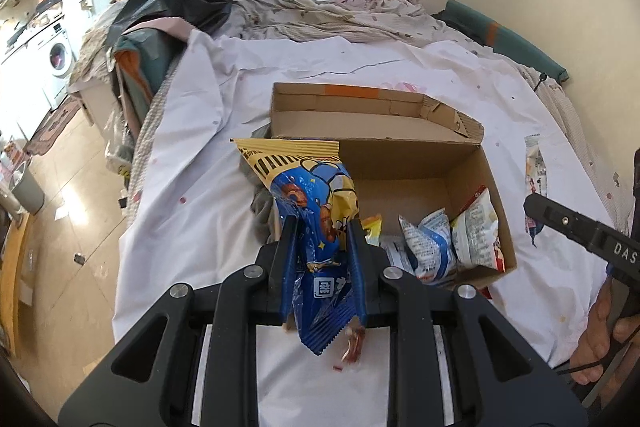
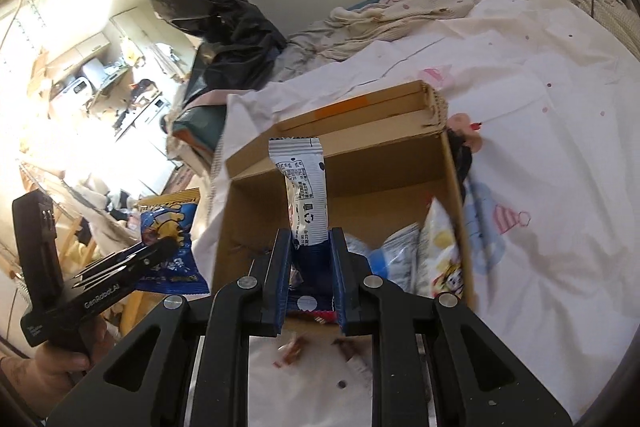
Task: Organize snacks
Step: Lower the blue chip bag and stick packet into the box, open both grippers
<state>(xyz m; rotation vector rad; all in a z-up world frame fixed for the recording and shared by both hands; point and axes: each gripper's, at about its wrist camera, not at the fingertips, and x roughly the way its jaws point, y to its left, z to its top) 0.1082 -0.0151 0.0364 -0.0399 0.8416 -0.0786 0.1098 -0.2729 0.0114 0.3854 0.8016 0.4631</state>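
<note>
Fingers (image 1: pixel 290 239) pinch crumpled blue/yellow snack bag (image 1: pixel 312 203); upright white pkt (image 2: pixel 304 195).

A lived-in home: rumpled bed (image 1: pixel 320 27), washing machine (image 1: pixel 60 55) and cluttered shelves (image 2: pixel 92 75) beyond.

Each camera sits just behind its own fingers, looking forward and down, close above the cardboard box (image 1: pixel 460 163) (image 2: pixel 384 163) on the bed, which both views share.

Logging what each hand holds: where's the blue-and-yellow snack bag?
Left wrist view, centre: the blue-and-yellow snack bag is pinched between the left gripper fingers, above the cardboard box left edge.
</note>
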